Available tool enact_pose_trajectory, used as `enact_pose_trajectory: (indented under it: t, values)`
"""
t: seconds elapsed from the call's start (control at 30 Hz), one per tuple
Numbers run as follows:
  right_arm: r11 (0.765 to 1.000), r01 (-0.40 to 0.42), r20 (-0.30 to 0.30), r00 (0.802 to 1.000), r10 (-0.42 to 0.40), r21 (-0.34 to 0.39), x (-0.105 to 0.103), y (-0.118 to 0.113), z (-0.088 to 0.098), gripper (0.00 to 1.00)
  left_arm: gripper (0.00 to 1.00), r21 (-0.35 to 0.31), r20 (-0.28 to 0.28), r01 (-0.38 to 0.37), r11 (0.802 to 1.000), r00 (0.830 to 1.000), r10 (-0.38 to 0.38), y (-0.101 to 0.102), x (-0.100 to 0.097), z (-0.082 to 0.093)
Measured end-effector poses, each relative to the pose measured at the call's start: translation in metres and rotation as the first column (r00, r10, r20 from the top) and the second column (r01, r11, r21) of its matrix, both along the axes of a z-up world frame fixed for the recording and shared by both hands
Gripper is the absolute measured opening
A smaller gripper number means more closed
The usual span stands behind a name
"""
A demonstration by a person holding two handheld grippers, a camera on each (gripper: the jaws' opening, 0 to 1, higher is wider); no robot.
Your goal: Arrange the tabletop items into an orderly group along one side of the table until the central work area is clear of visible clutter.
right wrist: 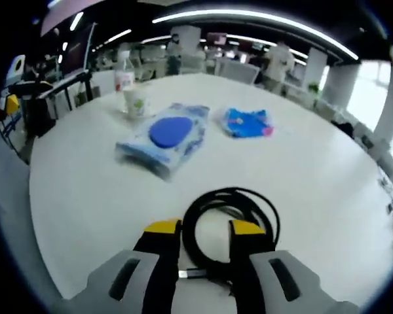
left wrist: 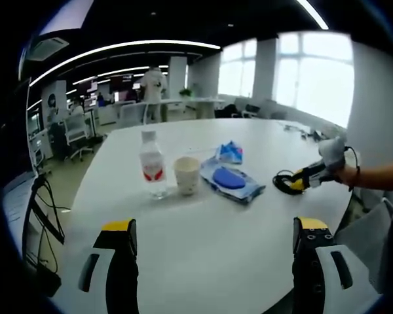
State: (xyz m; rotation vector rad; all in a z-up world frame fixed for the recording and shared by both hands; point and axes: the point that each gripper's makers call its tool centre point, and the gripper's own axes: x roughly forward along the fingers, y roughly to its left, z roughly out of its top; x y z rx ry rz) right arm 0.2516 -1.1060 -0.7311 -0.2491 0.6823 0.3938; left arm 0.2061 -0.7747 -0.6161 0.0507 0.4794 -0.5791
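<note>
Four items, bottle [left wrist: 152, 163], cup [left wrist: 187, 174], wipes [left wrist: 230, 180] and blue packet [left wrist: 230, 152], sit grouped mid-table [left wrist: 203, 255]; we judge little done. Our right gripper [right wrist: 205, 237] straddles the cable [right wrist: 230, 226], apart from them, jaws narrow. Our left gripper [left wrist: 213, 235] hangs wide, empty.

I can't read any text from here. The water bottle [left wrist: 152, 163] carries a red and white label, but its lettering is too small and blurred for me to make out. The paper cup [left wrist: 187, 174] has a faint printed mark on its side that I cannot resolve. The wet wipes pack [right wrist: 165, 137] shows a plain blue oval flap with no legible wording around it, and the small blue packet [right wrist: 246, 122] has coloured print I can't decipher. Screens and signs far back in the office stay unreadable too.
</note>
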Motion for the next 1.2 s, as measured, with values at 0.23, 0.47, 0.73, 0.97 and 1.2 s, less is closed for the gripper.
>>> enact_pose_trajectory:
  t: [0.23,0.47,0.73,0.97,1.2]
  values:
    - [0.999,0.030,0.034,0.999,-0.031,0.025,0.004,0.002,0.019,0.39,0.97,-0.004,0.007,0.011,1.000,1.000,-0.011,-0.002,0.006,0.002]
    - [0.994,0.059,0.034,0.997,-0.062,0.087,0.005,0.008,0.034,0.49,0.97,-0.010,0.019,0.023,1.000,1.000,-0.023,-0.005,0.017,0.007]
    - [0.980,0.094,-0.014,0.996,-0.093,0.177,0.002,0.018,0.044,0.59,0.96,-0.017,0.042,0.041,0.999,0.998,-0.040,-0.010,0.030,0.016]
    - [0.976,0.088,-0.047,0.996,-0.081,0.201,-0.003,0.033,0.048,0.60,0.93,-0.026,0.044,0.051,0.998,0.998,-0.050,-0.015,0.046,0.020]
    - [0.960,0.137,-0.109,0.988,-0.113,0.243,-0.007,0.047,0.048,0.60,0.92,-0.046,0.050,0.076,0.996,0.996,-0.074,-0.024,0.060,0.025]
